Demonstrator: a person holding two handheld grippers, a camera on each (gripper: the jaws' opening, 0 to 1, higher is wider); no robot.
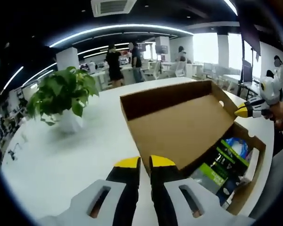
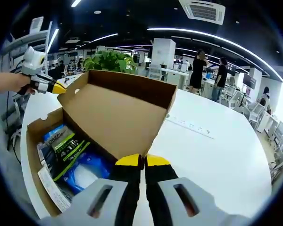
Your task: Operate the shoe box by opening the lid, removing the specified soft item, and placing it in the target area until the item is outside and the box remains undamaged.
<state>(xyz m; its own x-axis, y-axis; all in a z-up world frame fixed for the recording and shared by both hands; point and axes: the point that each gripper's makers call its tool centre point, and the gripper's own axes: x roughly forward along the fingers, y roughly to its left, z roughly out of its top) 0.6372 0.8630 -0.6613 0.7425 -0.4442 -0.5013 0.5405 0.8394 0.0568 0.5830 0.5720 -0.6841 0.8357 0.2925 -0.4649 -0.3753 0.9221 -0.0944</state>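
An open brown cardboard shoe box (image 1: 249, 186) (image 2: 32, 141) sits on a white table, its lid (image 1: 179, 122) (image 2: 113, 113) raised. Inside lie a green-and-black packet (image 1: 216, 165) (image 2: 68, 148) and a soft blue plastic-wrapped item (image 1: 236, 147) (image 2: 87, 172). In the left gripper view my left gripper (image 1: 145, 162) is shut on one front corner of the lid. In the right gripper view my right gripper (image 2: 142, 160) is shut on the other front corner. Each gripper also appears in the other's view, yellow tips at the far lid corner: the right gripper (image 1: 243, 112), the left gripper (image 2: 56, 88).
A potted green plant (image 1: 61, 94) (image 2: 111, 61) in a white pot stands on the table beyond the box. A white power strip (image 2: 191, 126) lies on the tabletop (image 1: 66, 155). People stand among desks in the background.
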